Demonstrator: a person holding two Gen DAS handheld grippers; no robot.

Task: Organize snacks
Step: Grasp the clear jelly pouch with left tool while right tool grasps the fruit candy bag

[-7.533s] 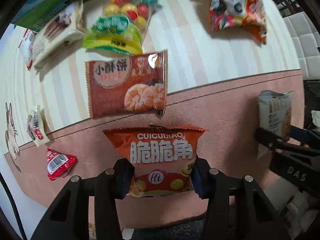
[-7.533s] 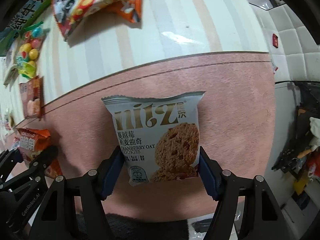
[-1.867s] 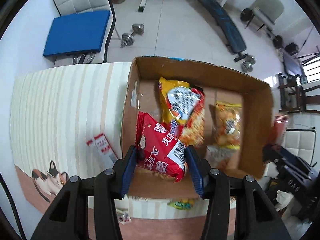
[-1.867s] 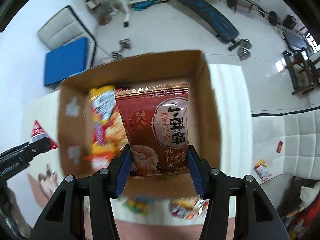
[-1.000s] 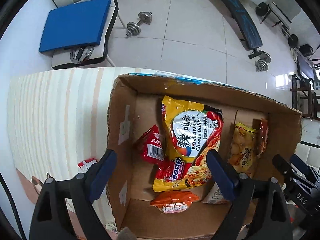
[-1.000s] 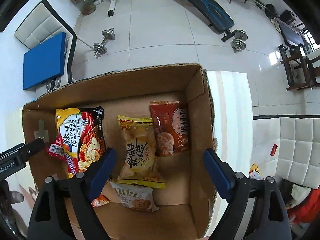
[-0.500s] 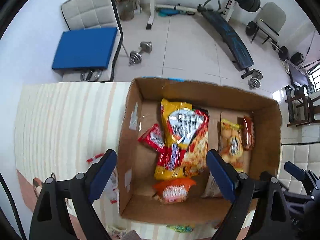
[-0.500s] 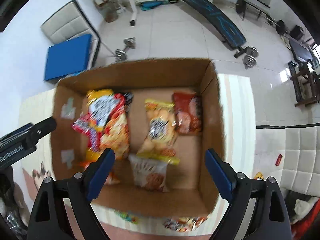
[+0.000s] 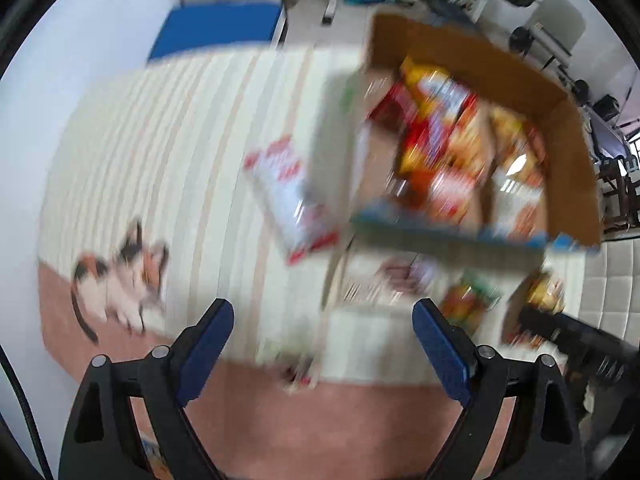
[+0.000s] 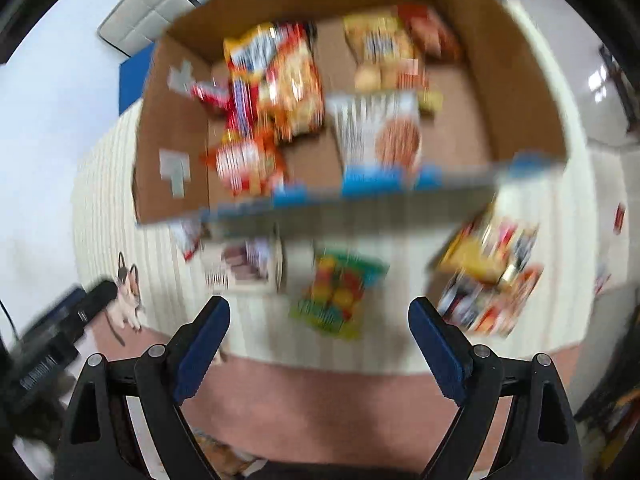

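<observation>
left claw: black two-finger gripper with blue pads [image 9: 323,340], jaws spread wide, nothing between them, above the striped cream mat's near edge.
right claw: matching black gripper, blue pads [image 10: 319,338], also released and empty, over the same near edge.
nearest loose snacks: green-and-yellow candy bag with coloured balls [image 10: 338,294] just beyond the right claw; white-and-red flat packet [image 9: 290,200] on the mat beside the box's left wall; yellow-and-red crumpled bag [image 10: 490,276] near the mat's right edge.
box: brown cardboard carton with blue-printed front flap [image 10: 516,80] at the mat's far edge, already holding several packets.
surface: cream striped mat with pink border and cat print [image 9: 160,128].
risk: both views motion-blurred, so a grab judged now may miss or pinch only a bag corner.
risk 2: slick foil packets could slip out on the lift.
risk 3: front flap sticks out and a carried bag could snag on it.
</observation>
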